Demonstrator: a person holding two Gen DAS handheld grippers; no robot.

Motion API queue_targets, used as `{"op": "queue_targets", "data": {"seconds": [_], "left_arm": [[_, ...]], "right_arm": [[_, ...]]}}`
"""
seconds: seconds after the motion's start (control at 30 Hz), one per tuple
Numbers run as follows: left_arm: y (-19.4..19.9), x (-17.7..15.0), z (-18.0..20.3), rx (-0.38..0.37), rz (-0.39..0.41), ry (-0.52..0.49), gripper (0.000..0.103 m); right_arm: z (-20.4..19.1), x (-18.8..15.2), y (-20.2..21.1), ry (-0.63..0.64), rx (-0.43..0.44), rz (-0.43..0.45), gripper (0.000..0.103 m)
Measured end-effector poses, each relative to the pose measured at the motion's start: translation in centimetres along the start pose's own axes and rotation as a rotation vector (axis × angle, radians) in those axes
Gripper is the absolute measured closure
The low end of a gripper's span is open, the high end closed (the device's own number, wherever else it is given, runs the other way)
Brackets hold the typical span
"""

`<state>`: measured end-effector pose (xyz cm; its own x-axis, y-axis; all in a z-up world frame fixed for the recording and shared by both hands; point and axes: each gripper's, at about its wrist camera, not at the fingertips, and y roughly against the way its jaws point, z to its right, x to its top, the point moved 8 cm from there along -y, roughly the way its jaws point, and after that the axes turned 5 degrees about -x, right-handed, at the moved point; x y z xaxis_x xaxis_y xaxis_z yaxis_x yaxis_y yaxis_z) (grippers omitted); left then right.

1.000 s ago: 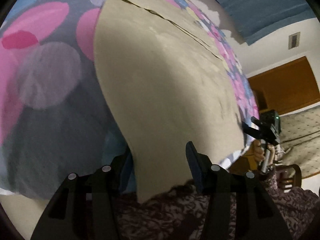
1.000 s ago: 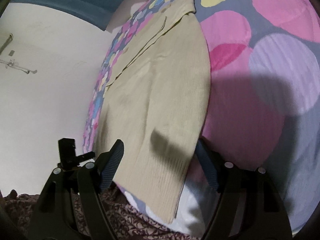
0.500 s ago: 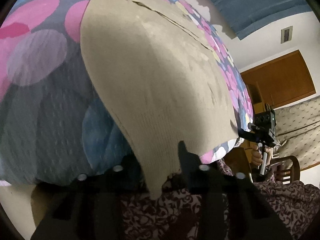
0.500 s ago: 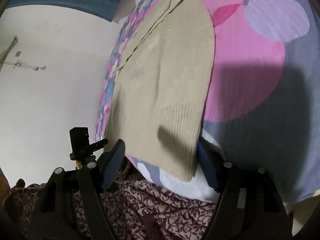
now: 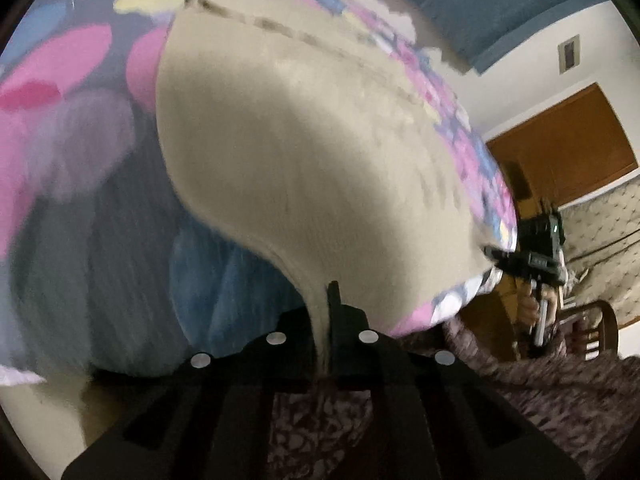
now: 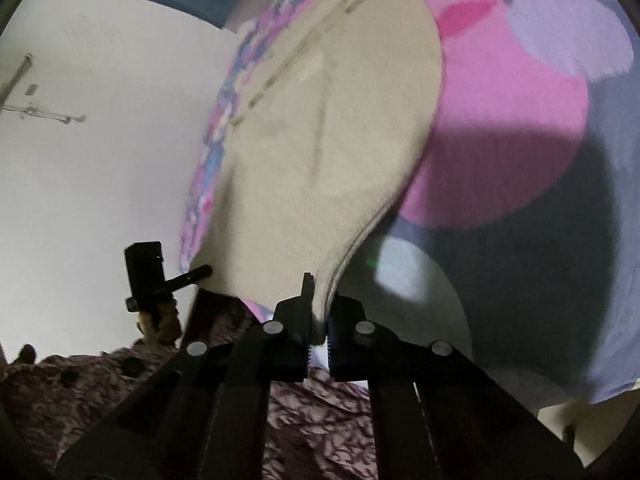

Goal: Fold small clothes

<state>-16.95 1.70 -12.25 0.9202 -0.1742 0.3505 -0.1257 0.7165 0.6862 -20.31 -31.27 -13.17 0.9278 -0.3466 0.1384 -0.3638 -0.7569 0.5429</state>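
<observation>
A beige knit sweater (image 5: 304, 152) lies spread on a bed with a spotted cover (image 5: 72, 92). My left gripper (image 5: 324, 320) is shut on the sweater's near hem corner, and the cloth bunches into the jaws. In the right wrist view the same sweater (image 6: 320, 140) runs up the bed, and my right gripper (image 6: 318, 320) is shut on its other near hem corner. Each gripper shows in the other's view: the right one (image 5: 536, 256) at the bed's right edge, the left one (image 6: 152, 276) at the left edge. Both hem corners are pulled slightly off the cover.
The cover (image 6: 520, 120) has large pink, lilac and grey spots. A person's patterned maroon clothing (image 5: 540, 392) fills the foreground below both grippers. A wooden door (image 5: 568, 144) and a chair (image 5: 592, 332) stand at the right; a white wall (image 6: 100, 140) lies left.
Both grippers went from open around the hem to shut on it. The hem corners now bunch between the jaws and the sweater's lower edge is drawn toward me.
</observation>
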Motion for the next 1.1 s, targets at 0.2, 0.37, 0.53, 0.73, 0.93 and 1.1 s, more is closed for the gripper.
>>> {"op": "queue_targets", "data": {"seconds": [0.2, 0.37, 0.53, 0.73, 0.93, 1.1], "left_arm": [[2.3, 4.8, 0.1, -0.013, 0.119, -0.024, 0.098], [2.6, 9.4, -1.9, -0.024, 0.177, 0.001, 0.097], [0.7, 13.5, -4.4, -0.02, 0.191, 0.026, 0.097], [-2.2, 17.1, -6.9, -0.005, 0.179, 0.064, 0.098], [-3.8, 18.2, -7.5, 0.002, 0.143, 0.038, 0.096], [-1.8, 17.7, -6.9, -0.03, 0.159, 0.017, 0.061]], "right_arm": [[-2.0, 4.7, 1.0, 0.012, 0.094, 0.077, 0.098], [-1.8, 10.0, 0.2, 0.007, 0.119, 0.114, 0.098], [-0.5, 15.1, -2.4, -0.023, 0.128, 0.115, 0.098], [2.2, 19.0, -5.5, -0.095, 0.13, 0.112, 0.098], [3.5, 19.9, -7.1, -0.122, 0.105, 0.086, 0.095], [3.1, 20.2, -5.6, -0.114, 0.124, 0.116, 0.066]]}}
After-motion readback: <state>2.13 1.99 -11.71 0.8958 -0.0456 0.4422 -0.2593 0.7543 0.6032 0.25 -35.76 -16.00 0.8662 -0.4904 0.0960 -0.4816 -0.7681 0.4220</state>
